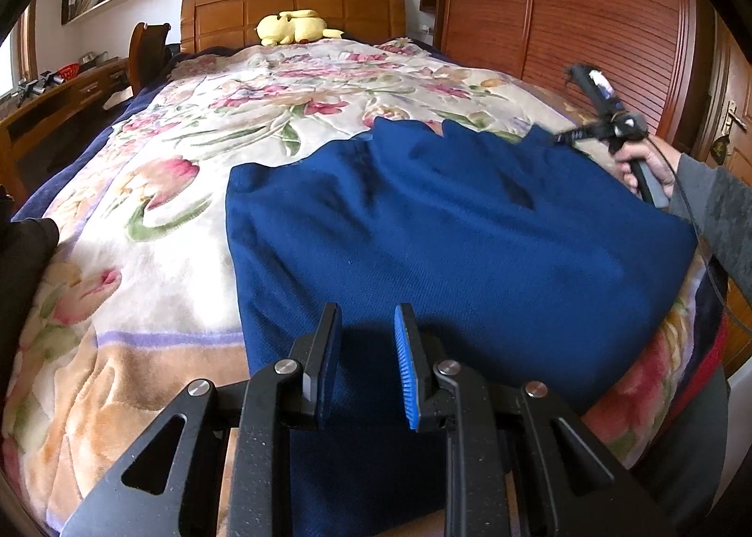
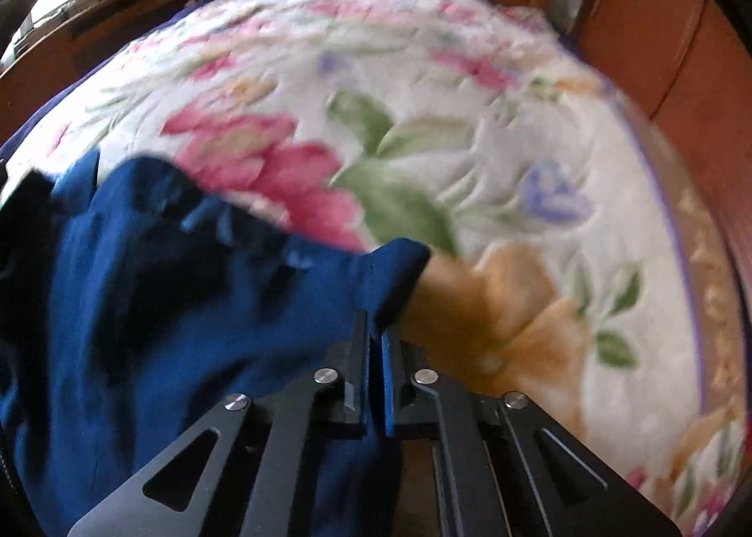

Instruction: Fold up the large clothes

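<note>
A large dark blue garment lies spread on the floral blanket of the bed. My left gripper is open, hovering just above the garment's near edge with nothing between its fingers. My right gripper is shut on a far corner of the blue garment and lifts that fold off the blanket; the right wrist view is motion-blurred. The right gripper also shows in the left wrist view, held by a hand at the garment's far right edge.
A yellow plush toy lies by the wooden headboard. A wooden wardrobe stands along the bed's right side. A desk and chair stand at the left. The floral blanket extends beyond the garment.
</note>
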